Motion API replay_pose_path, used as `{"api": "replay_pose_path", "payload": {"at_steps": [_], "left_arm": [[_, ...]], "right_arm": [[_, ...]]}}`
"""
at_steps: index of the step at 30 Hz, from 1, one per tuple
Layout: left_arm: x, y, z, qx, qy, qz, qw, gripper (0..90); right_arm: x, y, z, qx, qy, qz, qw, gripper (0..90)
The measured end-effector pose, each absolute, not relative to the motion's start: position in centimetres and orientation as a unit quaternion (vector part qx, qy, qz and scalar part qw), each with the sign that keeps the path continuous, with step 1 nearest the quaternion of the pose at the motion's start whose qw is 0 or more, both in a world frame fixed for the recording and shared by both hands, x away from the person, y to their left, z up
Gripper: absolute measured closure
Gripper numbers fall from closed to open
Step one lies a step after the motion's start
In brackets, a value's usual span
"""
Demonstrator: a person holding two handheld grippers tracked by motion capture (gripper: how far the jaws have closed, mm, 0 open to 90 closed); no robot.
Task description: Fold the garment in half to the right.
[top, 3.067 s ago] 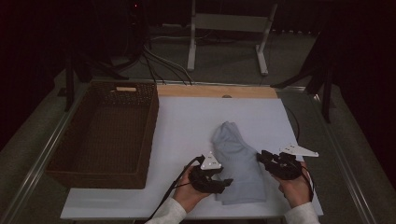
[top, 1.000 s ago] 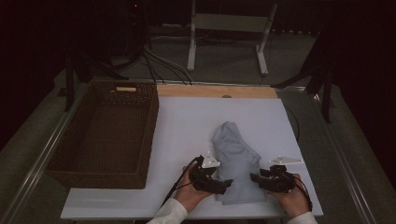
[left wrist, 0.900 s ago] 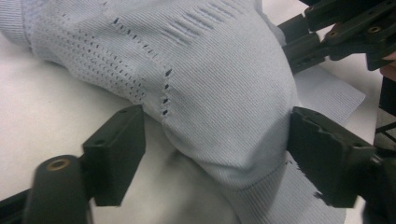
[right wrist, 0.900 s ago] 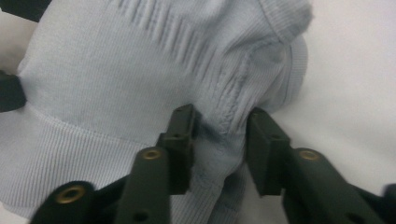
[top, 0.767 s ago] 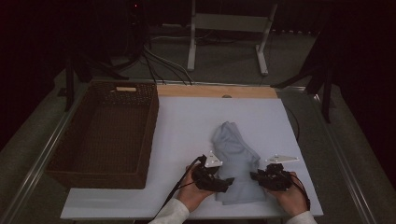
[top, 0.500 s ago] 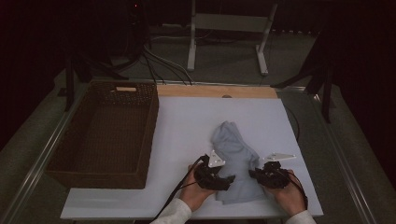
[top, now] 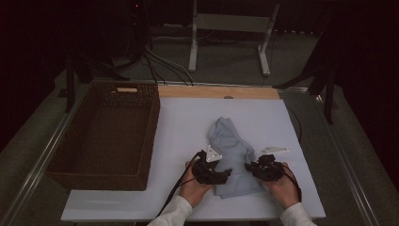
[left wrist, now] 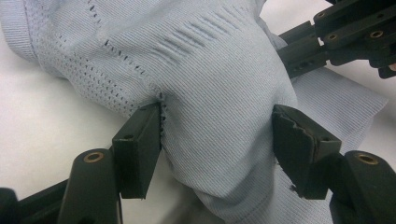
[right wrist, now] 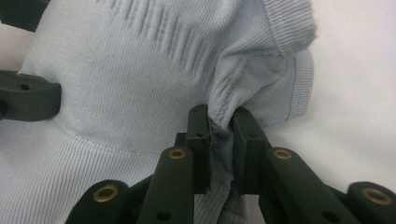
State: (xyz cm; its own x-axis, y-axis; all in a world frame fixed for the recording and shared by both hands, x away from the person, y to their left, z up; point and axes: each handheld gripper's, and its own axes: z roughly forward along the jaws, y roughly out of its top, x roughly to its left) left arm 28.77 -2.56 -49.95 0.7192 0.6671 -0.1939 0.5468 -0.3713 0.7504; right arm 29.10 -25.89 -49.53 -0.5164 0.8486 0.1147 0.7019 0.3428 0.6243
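**Both grippers on the pale blue knit garment**

A pale blue knit garment (top: 229, 155) lies crumpled on the white table top (top: 188, 122), right of centre and toward the near edge, well apart from the empty brown wicker basket (top: 106, 136) that stands at the table's left.

The left gripper (top: 225, 175) sits at the garment's near left side. In the left gripper view its jaws stand moderately wide with a thick bulge of ribbed fabric (left wrist: 219, 93) between them — both pads touch the cloth, which bunches up between them. These jaws have just been closing on that bulge.

The right gripper (top: 253, 168) sits at the garment's near right side. In the right gripper view its jaws are drawn narrow and pinch a gathered fold (right wrist: 220, 122) of the garment tight between the pads — they too have just been closing, with the fold between them.

The person's hands hold each gripper from the near edge, white sleeves (top: 174, 214) showing.
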Motion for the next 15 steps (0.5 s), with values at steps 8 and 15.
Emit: {"api": "replay_pose_path", "payload": {"at_steps": [8,15], "left_arm": [[28.5,-2.3,-49.8,0.822,0.368,0.064,0.431,33.6],[27.8,-1.6,-49.6,0.825,0.362,0.062,0.43,33.1]], "right_arm": [[28.9,-26.5,-49.2,0.481,0.806,0.326,0.111,76.9],[27.7,-27.3,-48.6,0.491,0.797,0.332,0.113,63.1]]}}
